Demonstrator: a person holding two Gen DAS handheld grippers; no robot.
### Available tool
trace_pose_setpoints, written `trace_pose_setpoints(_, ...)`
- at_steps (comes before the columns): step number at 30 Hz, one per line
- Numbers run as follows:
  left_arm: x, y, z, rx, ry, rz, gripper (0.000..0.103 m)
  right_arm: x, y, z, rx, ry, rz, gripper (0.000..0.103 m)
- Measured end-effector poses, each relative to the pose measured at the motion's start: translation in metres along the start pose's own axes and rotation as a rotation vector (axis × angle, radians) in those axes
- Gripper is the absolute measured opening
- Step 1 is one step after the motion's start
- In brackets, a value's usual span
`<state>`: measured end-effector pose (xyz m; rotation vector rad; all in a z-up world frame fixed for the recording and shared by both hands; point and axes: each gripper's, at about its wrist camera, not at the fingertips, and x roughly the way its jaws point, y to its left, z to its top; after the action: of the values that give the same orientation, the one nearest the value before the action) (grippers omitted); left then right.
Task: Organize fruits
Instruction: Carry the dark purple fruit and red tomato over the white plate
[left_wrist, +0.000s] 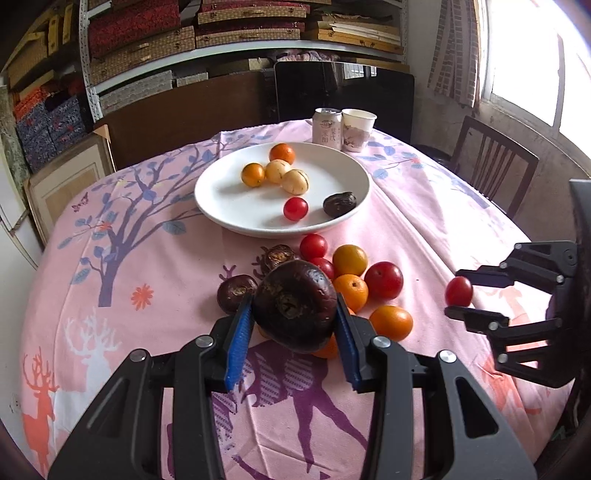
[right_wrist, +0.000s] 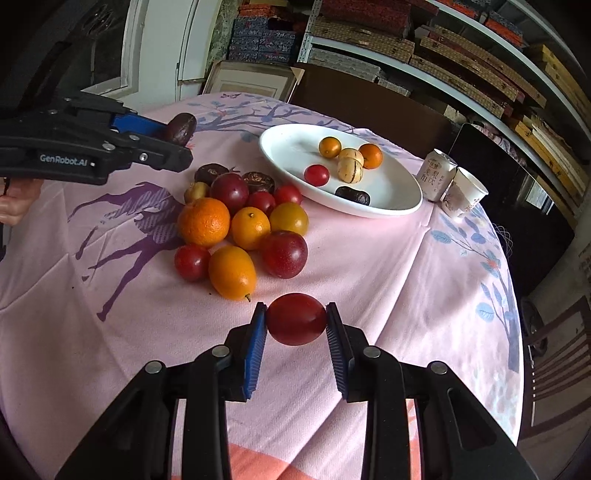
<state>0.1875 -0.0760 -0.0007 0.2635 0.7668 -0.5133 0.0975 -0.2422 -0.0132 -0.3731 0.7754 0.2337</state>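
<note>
Plate (left_wrist: 221, 218) at 12 o'clock holds six fruits; heap (right_wrist: 243, 225) just short of it unsorted, roughly a dozen left. Left gripper (left_wrist: 294, 325) clamped on dark fruit (left_wrist: 295, 304); right gripper (right_wrist: 296, 334) pinching red tomato (right_wrist: 296, 318), both aloft, undelivered.

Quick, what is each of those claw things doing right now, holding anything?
Left gripper: closed on a dark brown-purple fruit, lifted off the table.
Right gripper: closed on a small red fruit.
</note>
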Motion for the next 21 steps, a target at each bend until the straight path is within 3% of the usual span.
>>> trace_pose_setpoints(7,0.002,-0.002,0.009,0.040,0.000,0.025,0.041,0.003,-0.009,0.027,-0.039,0.014,0.012,0.032)
trace_pose_setpoints(12,0.020,0.008,0.024,-0.006,-0.012,0.050,0.041,-0.002,-0.032,0.048,0.094,-0.087,0.020,0.032)
trace_pose_setpoints(15,0.032,0.010,0.042,-0.023,-0.047,0.125,0.041,-0.011,-0.051,0.059,0.205,-0.209,0.025,0.032)
trace_pose_setpoints(21,0.049,0.008,0.077,-0.045,-0.106,0.139,0.041,0.010,-0.086,0.087,0.322,-0.255,-0.005,0.032)
